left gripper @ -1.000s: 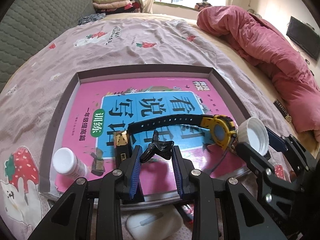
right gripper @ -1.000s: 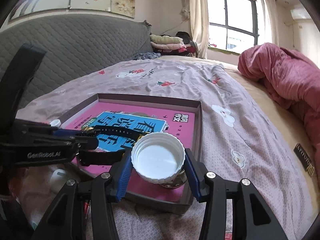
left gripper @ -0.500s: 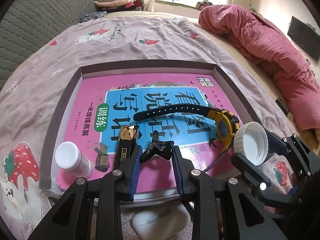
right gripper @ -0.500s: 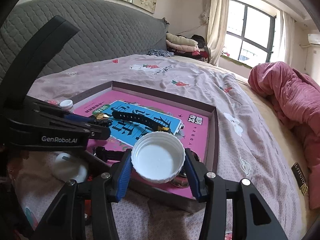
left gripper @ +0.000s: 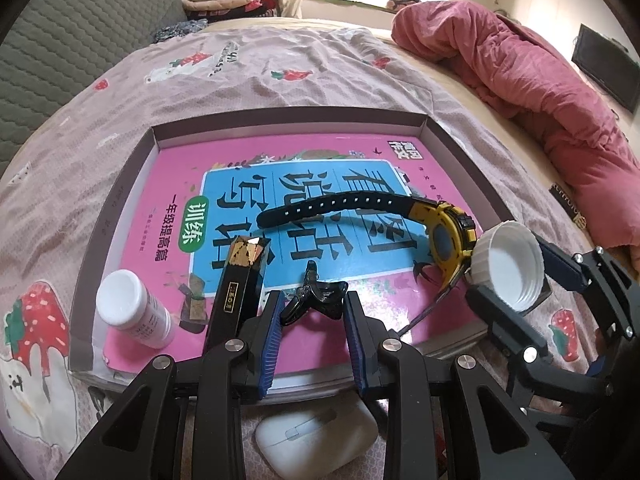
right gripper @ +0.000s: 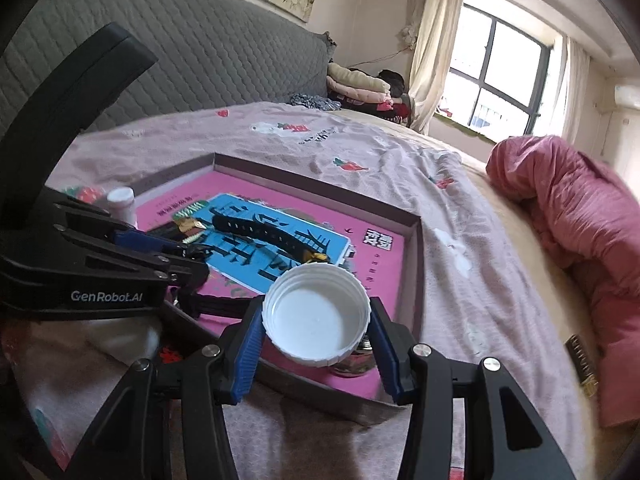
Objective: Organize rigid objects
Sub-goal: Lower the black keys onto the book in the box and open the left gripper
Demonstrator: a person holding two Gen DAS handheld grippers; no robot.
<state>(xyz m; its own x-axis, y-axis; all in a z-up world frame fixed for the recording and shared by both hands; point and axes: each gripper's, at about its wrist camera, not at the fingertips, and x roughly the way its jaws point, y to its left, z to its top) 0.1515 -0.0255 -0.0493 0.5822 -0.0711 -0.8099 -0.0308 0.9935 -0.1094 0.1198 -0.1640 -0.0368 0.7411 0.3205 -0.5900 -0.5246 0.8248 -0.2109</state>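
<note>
A shallow grey box lies on the bed with a pink book inside. On the book lie a yellow-and-black watch, a black-and-gold rectangular case and a white pill bottle. My left gripper is shut on a small black clip just above the box's near edge. My right gripper is shut on a white jar lid, held open side up over the box's near right corner, above a jar that the lid mostly hides. The lid also shows in the left wrist view.
A white earbud case lies on the bedspread just in front of the box. A rolled pink duvet lies along the right side of the bed. A grey padded headboard and folded clothes are behind.
Both grippers have shifted a little relative to the box, the right one swinging leftward so more of the box shows. Each grip is unchanged.
</note>
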